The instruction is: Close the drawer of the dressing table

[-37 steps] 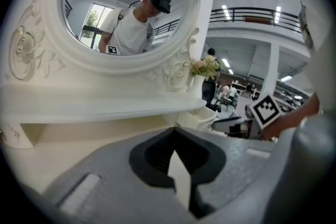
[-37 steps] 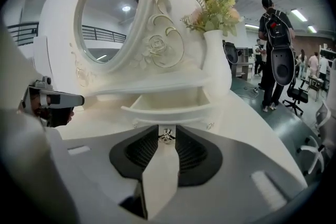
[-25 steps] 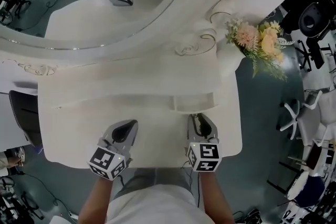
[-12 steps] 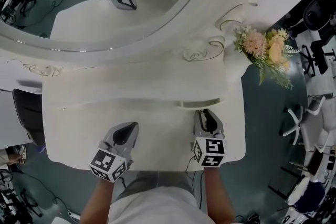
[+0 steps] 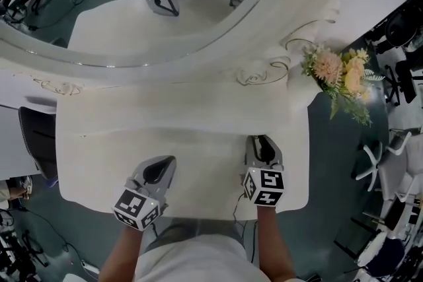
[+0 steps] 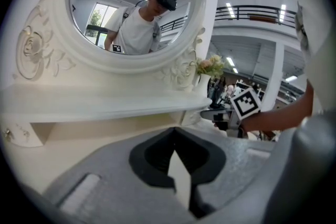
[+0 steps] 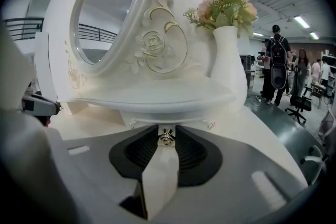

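The white dressing table (image 5: 92, 162) has its small drawer (image 7: 168, 114) pushed in under the upper shelf, front flush. Its metal knob (image 7: 167, 137) sits right between the tips of my right gripper (image 7: 167, 140), whose jaws are closed on it. From the head view, the right gripper (image 5: 263, 140) points at the shelf's front edge on the right side. My left gripper (image 5: 164, 162) rests over the tabletop at the left, shut with nothing in it; in the left gripper view (image 6: 175, 132) its tips meet above the table.
A big oval mirror (image 5: 132, 3) with a carved frame rises behind the shelf and reflects both grippers. A white vase of flowers (image 5: 344, 72) stands at the table's back right corner. Office chairs (image 5: 377, 162) and grey floor lie to the right.
The drawer stuck out from under the shelf a second ago; it has slid in and now sits flush. My right gripper moved forward with it. The left gripper stayed put.
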Available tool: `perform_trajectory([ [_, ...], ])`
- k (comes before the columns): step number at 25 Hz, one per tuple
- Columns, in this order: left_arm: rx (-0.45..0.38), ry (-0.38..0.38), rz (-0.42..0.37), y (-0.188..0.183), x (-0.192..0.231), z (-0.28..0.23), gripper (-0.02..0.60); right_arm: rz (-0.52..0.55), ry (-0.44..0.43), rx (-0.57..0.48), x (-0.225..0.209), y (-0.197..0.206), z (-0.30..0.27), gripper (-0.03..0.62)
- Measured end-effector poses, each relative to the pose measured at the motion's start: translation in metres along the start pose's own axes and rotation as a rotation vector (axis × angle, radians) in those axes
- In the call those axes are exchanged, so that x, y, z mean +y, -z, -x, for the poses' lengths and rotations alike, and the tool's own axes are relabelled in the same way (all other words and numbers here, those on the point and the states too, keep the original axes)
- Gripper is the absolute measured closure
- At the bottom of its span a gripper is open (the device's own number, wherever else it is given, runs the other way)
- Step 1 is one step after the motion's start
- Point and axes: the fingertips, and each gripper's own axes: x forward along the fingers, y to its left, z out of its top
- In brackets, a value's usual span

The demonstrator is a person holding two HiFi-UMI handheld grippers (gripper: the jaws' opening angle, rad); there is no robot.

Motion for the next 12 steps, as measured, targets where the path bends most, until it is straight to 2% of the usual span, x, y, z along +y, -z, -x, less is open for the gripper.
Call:
perform_trajectory([
  [12, -0.015, -0.015, 0.007, -0.0081, -0.0025, -0.0022, 0.583, 0.008, -0.018, -0.006, 0.0021, -0.0047, -0.0051, 0.502],
])
